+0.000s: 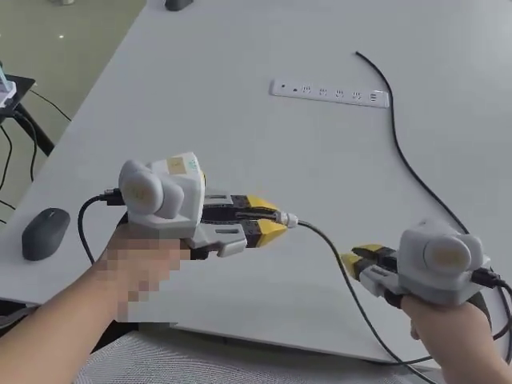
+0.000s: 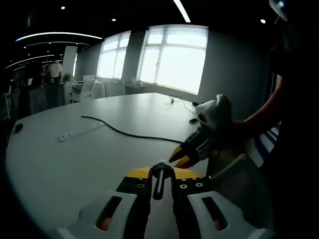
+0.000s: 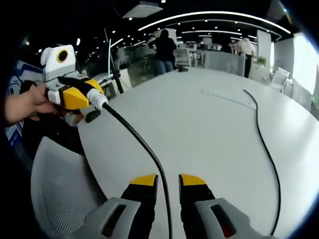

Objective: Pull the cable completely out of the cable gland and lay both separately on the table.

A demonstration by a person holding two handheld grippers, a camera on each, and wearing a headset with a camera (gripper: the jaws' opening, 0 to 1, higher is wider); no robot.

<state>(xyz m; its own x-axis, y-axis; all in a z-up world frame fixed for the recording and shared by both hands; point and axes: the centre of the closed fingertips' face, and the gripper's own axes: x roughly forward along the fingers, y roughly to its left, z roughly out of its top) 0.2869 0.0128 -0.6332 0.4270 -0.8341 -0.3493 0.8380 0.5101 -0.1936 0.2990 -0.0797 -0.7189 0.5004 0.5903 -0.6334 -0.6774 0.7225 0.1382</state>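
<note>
**A:** Head view?
**B:** Above the white table (image 1: 240, 136), the left gripper (image 1: 282, 221) clamps the cable gland (image 1: 291, 219) at its tips. The black cable (image 1: 318, 232) sags from it past the right gripper (image 1: 349, 260).
**A:** Left gripper view?
**B:** Jaws closed on the cable gland, with the right gripper just beyond.
**A:** Right gripper view?
**B:** The cable runs between jaws that are slightly apart. I cannot tell whether they pinch it.

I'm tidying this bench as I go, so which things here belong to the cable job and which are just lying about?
For the job: cable, cable gland, left tongs, right tongs.
Just lying about: power strip, mouse.
</note>
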